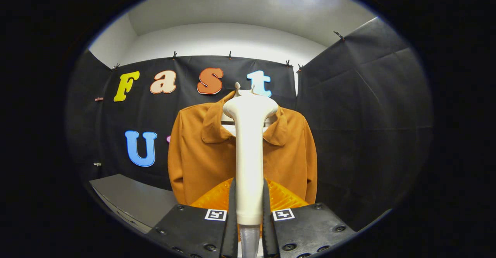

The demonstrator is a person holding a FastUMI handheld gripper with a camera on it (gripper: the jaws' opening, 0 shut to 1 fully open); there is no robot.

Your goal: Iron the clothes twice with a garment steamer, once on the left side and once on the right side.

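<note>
Gripper view gives me the jaws (248,211) clamped on the handle of the white steamer (249,149), one finger pressing each side; I see the steamer standing upright, its head level with the collar of the brown jacket (201,153); the jacket hangs just beyond, facing me; a grey table (131,200) lies lower left.

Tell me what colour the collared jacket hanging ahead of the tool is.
Plain rust-orange collared jacket, best seen in the gripper view, beyond the white garment steamer the tool grips.
</note>
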